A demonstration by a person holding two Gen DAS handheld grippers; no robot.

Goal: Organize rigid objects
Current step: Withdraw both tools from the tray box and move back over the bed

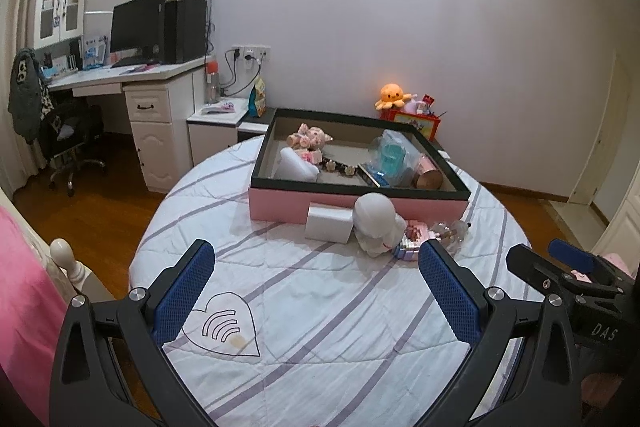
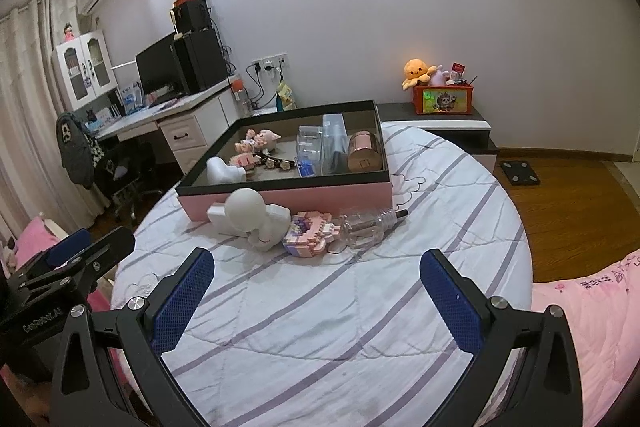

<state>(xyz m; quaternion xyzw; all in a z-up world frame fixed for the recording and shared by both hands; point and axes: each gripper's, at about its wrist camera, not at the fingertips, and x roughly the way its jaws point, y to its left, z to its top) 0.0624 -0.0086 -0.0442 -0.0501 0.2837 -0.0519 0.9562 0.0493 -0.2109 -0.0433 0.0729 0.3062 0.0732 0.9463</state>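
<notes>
A pink box with a black rim sits on the round striped table and holds several small items. In front of it lie a white figurine, a pink brick model and a clear glass bottle. My left gripper is open and empty, near side of these things. My right gripper is open and empty, also short of them. Each gripper shows at the other view's edge, the right one and the left one.
The round table has a striped cloth with a heart drawing. A desk with a monitor stands at the far left. A red toy box with an orange plush sits on a low cabinet behind. A pink bed is at the right.
</notes>
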